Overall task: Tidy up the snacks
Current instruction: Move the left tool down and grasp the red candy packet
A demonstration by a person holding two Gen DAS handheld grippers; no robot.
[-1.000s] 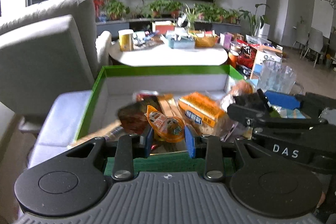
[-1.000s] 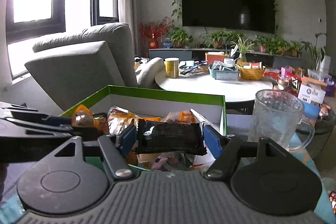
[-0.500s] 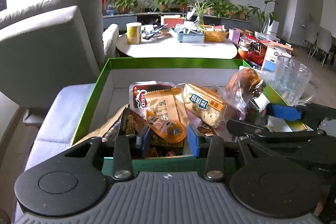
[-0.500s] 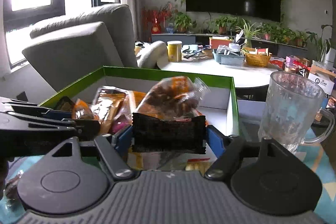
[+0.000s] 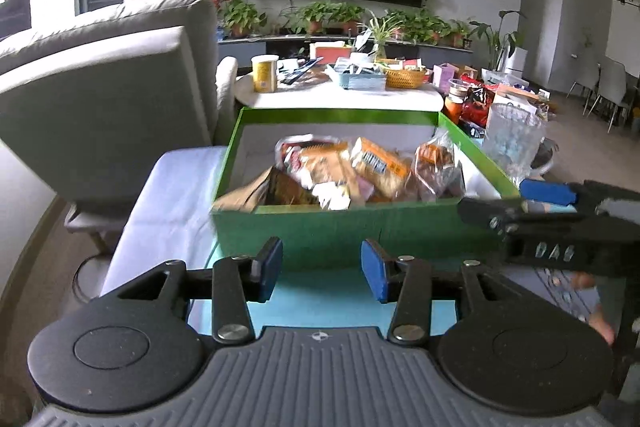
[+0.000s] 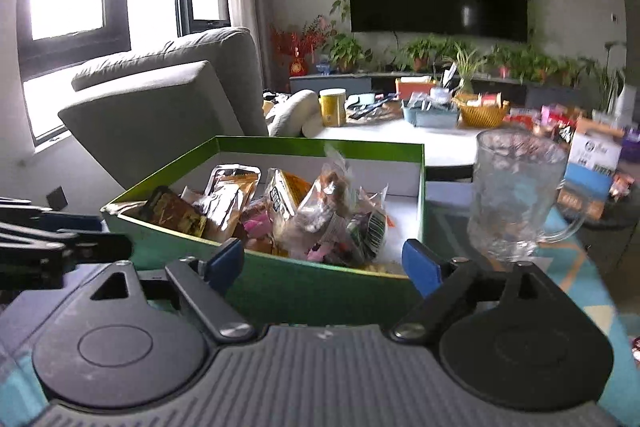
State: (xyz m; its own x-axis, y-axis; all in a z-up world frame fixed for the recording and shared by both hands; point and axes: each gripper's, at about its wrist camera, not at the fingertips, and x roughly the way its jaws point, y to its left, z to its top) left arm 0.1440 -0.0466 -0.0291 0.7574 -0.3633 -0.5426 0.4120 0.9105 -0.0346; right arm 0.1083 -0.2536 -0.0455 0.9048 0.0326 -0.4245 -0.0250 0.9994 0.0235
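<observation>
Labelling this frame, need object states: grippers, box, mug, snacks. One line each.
left gripper: open, fingers have just been opening, nothing between them
right gripper: open, nothing held
green box: lidless, upright, partly filled
snack packets: piled loosely inside the box
glass mug: upright, looks empty, beside the box

Your left gripper (image 5: 322,275) is in front of the green box (image 5: 340,235), and its blue pads (image 5: 270,267) have nothing between them; the jaws have just been opening. The box is full of snack packets (image 5: 360,171), among them an orange biscuit pack (image 5: 378,163) and a clear bag with brown pieces (image 5: 436,167). Your right gripper (image 5: 552,223) comes in from the right side, just beside the near right corner of the box. A glass mug (image 5: 512,143) stands behind it. A grey armchair (image 5: 104,99) is on the left, and a white round table (image 5: 340,95) with a yellow can (image 5: 264,73) and a woven basket (image 5: 404,79) is behind the box.
</observation>
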